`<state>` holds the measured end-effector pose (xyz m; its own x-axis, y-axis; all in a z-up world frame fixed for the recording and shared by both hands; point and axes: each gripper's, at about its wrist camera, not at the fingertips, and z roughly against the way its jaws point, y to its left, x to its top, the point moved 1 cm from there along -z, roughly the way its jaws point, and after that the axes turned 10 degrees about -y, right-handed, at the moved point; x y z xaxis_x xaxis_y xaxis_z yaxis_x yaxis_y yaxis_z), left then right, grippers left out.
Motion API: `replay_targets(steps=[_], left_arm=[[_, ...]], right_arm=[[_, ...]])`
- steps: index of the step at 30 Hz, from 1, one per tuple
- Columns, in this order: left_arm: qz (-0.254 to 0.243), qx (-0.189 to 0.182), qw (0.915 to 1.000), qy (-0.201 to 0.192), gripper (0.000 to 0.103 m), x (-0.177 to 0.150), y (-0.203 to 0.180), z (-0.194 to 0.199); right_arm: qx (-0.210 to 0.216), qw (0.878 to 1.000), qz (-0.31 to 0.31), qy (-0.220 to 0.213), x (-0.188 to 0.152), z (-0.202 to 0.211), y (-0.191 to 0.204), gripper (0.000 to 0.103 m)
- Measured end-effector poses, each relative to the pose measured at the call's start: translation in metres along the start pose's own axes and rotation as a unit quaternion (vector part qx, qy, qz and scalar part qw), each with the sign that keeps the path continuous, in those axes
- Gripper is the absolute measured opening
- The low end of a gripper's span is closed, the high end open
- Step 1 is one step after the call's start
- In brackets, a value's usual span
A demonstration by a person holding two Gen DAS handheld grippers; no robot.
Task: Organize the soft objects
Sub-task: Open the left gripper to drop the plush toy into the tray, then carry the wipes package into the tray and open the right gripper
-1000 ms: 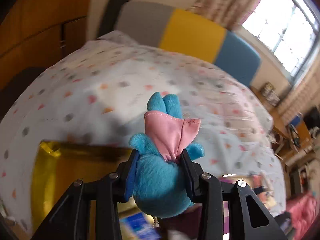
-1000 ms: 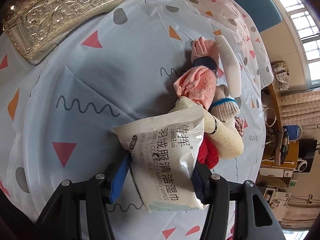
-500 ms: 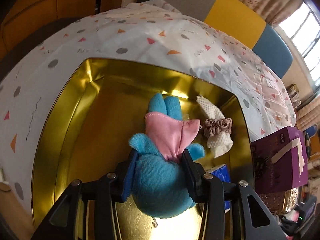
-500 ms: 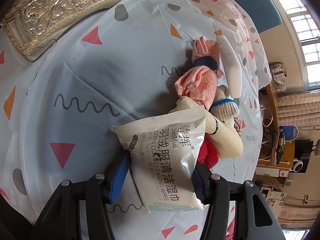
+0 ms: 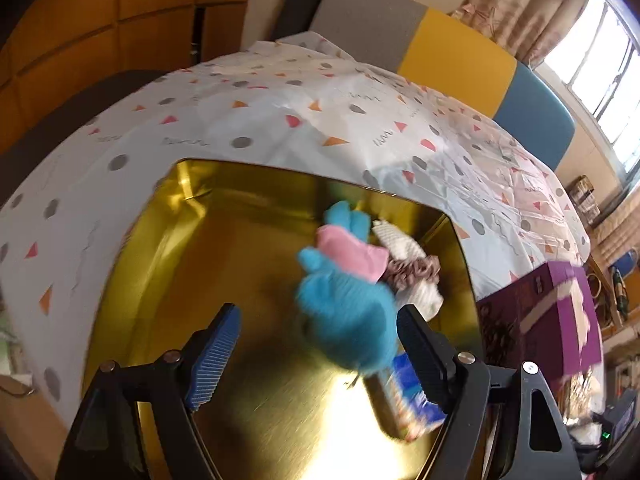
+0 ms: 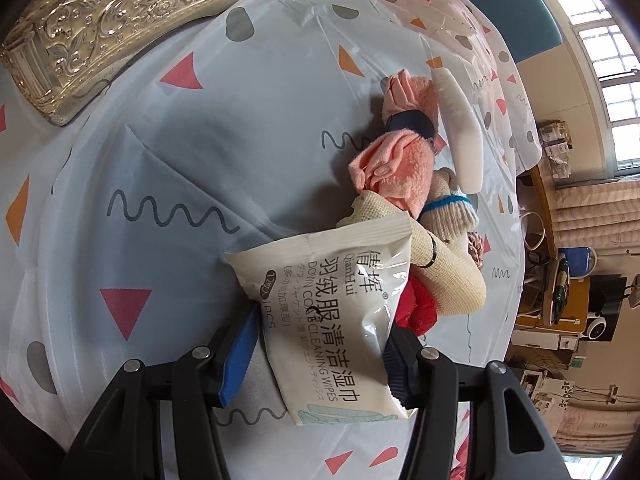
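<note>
Now, left wrist view: the left gripper [image 5: 318, 354] stands spread wide, nothing between its blue pads.
Blue plush toy [image 5: 346, 312]: blurred, wearing a pink cloth, just off the right finger, inside the gold tin [image 5: 168, 272] toward 1 o'clock of the tin's middle.
Tin contents: a white mesh cloth [image 5: 400, 240] and a brownish scrunchie [image 5: 414, 270] at 2 o'clock of the plush; a blue-printed packet [image 5: 408, 396] at its 5 o'clock.
Surroundings: a purple box [image 5: 552, 320] at 3 o'clock outside the tin, on the patterned tablecloth [image 5: 280, 120].
Right wrist view: the right gripper [image 6: 320, 354] is closed on a white wet-wipes pack [image 6: 334, 304].
Pile: at 1 o'clock of the pack lie a pink towel [image 6: 396, 168], a cream knit sock [image 6: 450, 280], a red cloth [image 6: 420, 306] and a white bottle [image 6: 460, 136].
Gold tin lid [image 6: 100, 20]: at 11 o'clock, embossed.
</note>
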<state>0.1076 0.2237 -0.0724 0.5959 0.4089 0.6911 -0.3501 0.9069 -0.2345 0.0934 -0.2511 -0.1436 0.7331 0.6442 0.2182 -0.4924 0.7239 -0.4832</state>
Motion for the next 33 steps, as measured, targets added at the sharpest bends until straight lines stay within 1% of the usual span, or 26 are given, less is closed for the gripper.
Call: replay_targets(steps=[4,8,13,15,17,19,22,26,29,33], left_arm=[[-0.021,0.013,0.9995,-0.021,0.081,-0.025,0.008,0.026],[-0.04,0.014,0.9989,-0.018,0.081,-0.048,0.01,0.04],[-0.042,-0.002,0.999,-0.015,0.081,-0.06,0.009,0.051],[-0.046,-0.005,0.9986,-0.024,0.081,-0.059,0.006,0.056],[-0.051,-0.008,0.9982,-0.03,0.081,-0.061,0.003,0.06],[-0.056,-0.011,0.9976,-0.037,0.081,-0.061,0.0,0.065],[-0.069,-0.013,0.9968,-0.04,0.081,-0.064,-0.005,0.069],[-0.072,-0.017,0.9966,-0.036,0.081,-0.066,-0.008,0.072],[-0.075,-0.022,0.9963,-0.036,0.081,-0.068,-0.01,0.074],[-0.079,-0.022,0.9956,-0.044,0.081,-0.069,-0.011,0.081]], right_arm=[[0.002,1.0,-0.003,-0.004,0.0,0.001,-0.002,0.055],[0.011,0.999,-0.025,-0.019,0.0,0.008,-0.01,0.051],[0.036,0.993,-0.098,-0.063,0.006,0.027,-0.03,0.05],[0.054,0.986,-0.137,-0.076,0.008,0.032,-0.039,0.05],[0.06,0.981,-0.165,-0.082,0.009,0.034,-0.046,0.05],[0.07,0.973,-0.203,-0.089,0.009,0.035,-0.056,0.05],[0.093,0.952,-0.269,-0.111,0.011,0.042,-0.071,0.05],[0.115,0.926,-0.331,-0.137,0.018,0.051,-0.083,0.05],[0.119,0.907,-0.372,-0.155,0.029,0.059,-0.093,0.05],[0.113,0.887,-0.408,-0.183,0.055,0.069,-0.107,0.05]])
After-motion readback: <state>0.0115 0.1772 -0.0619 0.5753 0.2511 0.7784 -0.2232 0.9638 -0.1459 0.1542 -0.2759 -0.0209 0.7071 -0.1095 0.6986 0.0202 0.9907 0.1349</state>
